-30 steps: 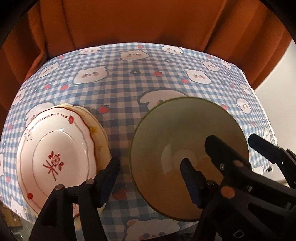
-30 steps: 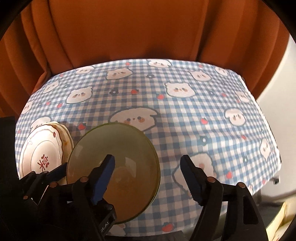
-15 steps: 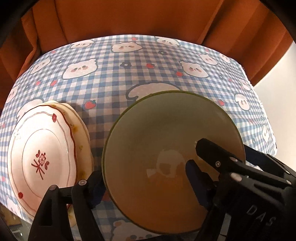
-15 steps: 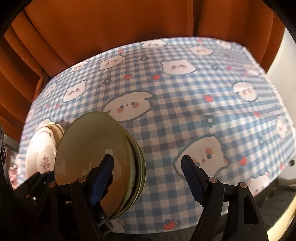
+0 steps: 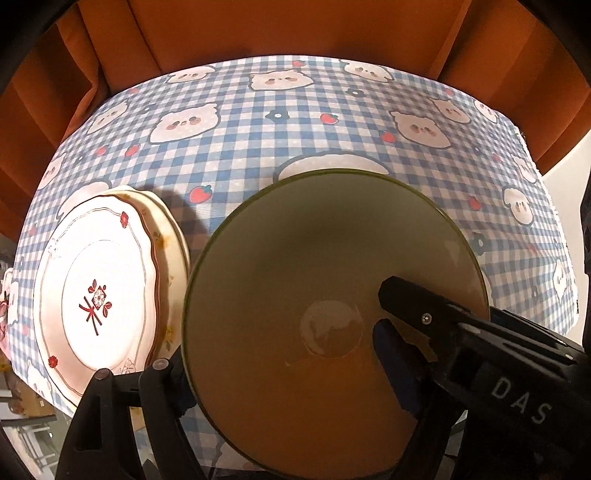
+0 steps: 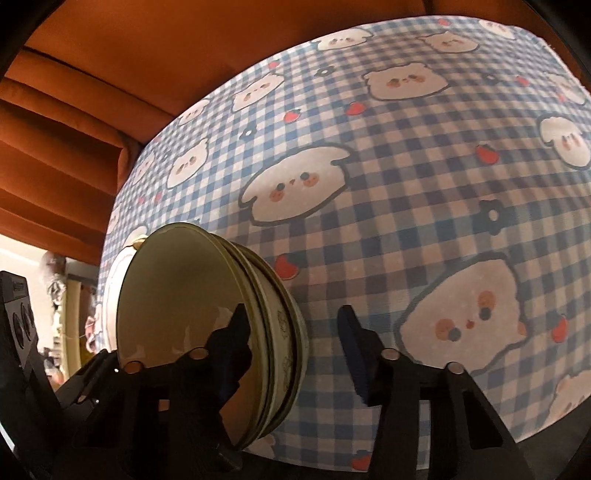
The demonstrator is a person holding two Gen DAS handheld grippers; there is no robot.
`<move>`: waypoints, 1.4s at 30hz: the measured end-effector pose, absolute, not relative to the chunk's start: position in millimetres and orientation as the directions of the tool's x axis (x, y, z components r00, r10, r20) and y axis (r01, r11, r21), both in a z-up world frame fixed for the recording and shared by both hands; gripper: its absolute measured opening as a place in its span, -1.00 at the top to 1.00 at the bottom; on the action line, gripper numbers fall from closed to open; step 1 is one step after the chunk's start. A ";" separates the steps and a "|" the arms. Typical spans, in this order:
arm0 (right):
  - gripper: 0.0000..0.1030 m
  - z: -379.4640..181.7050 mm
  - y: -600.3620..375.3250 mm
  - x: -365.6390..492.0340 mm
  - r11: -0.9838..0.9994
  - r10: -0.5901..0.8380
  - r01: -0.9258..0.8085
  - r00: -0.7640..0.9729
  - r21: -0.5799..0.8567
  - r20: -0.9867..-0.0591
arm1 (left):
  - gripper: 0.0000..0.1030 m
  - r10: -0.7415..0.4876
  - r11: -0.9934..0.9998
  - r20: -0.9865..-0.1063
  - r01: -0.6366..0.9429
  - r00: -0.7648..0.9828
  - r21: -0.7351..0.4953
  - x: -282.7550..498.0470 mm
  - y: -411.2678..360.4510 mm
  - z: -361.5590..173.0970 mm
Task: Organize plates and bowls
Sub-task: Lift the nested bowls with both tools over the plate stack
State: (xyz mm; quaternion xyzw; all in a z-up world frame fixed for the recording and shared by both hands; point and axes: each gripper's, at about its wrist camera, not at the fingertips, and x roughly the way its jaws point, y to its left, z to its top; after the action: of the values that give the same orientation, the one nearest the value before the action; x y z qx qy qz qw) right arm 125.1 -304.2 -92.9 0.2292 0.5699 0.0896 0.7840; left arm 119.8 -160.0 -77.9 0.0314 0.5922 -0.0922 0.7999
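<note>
A green bowl point(image 5: 317, 280) tops a nested stack of bowls point(image 6: 280, 321) on the checked tablecloth. Just left of it lies a stack of white plates point(image 5: 96, 295) with a red flower motif. My left gripper point(image 5: 280, 362) is open and straddles the bowl's near left rim, one finger outside and the blue pad point(image 5: 391, 354) inside. My right gripper point(image 6: 295, 339) is closing across the stack's right wall. Its left finger point(image 6: 236, 332) is inside the green bowl, and its right pad point(image 6: 354, 350) still stands off the outer wall. That inner finger point(image 5: 410, 295) also shows in the left wrist view.
The blue-and-white tablecloth point(image 6: 424, 177) with bear and strawberry prints spreads wide to the right and behind the bowls. Orange curtains point(image 5: 295, 29) hang behind the table. The table's near edge point(image 6: 369, 465) runs just below the grippers.
My right gripper has dropped and tilted toward the bowl stack, and its jaws have narrowed around the wall. The left jaws have widened, and the bowl now fills more of the left wrist view.
</note>
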 end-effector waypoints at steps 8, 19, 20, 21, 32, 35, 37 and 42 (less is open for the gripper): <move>0.33 -96.2 -294.6 132.8 0.885 0.405 0.103 0.315 0.455 -0.859 | -0.66 -0.144 0.975 -0.951 0.205 0.275 -0.088 122.1 -159.5 -80.2; 0.32 -93.1 -277.5 133.5 0.927 0.287 0.139 0.334 0.349 -0.898 | -0.65 -0.273 0.936 -0.927 0.295 0.257 -0.194 128.7 -151.3 -86.1; 0.31 -92.9 -275.5 133.7 0.928 0.277 0.148 0.337 0.341 -0.900 | -0.64 -0.284 0.931 -0.924 0.303 0.255 -0.203 129.4 -150.0 -86.6; 0.30 -92.6 -275.3 133.3 0.929 0.270 0.155 0.339 0.337 -0.901 | -0.61 -0.298 0.925 -0.921 0.312 0.250 -0.215 130.2 -148.0 -87.5; 0.24 -90.3 -270.7 130.0 0.923 0.198 0.249 0.347 0.294 -0.917 | -0.29 -0.350 0.894 -0.912 0.365 0.213 -0.258 138.3 -141.3 -93.0; 0.23 -89.8 -270.7 130.1 0.923 0.203 0.246 0.339 0.294 -0.919 | -0.29 -0.351 0.897 -0.915 0.353 0.197 -0.268 136.9 -139.2 -92.5; 0.22 -88.8 -269.9 129.0 0.924 0.209 0.239 0.336 0.298 -0.918 | -0.29 -0.348 0.904 -0.919 0.323 0.183 -0.278 135.4 -137.4 -92.2; 0.22 -82.6 -271.9 127.4 0.933 0.226 0.197 0.332 0.302 -0.916 | -0.27 -0.324 0.926 -0.926 0.265 0.195 -0.268 128.1 -141.0 -84.2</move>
State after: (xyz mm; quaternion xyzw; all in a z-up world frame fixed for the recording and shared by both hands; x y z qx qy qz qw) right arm 127.4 -271.9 -82.6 0.1830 0.5778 0.0093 0.7953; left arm 128.1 -141.0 -84.2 -0.0244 0.6050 -0.1907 0.7727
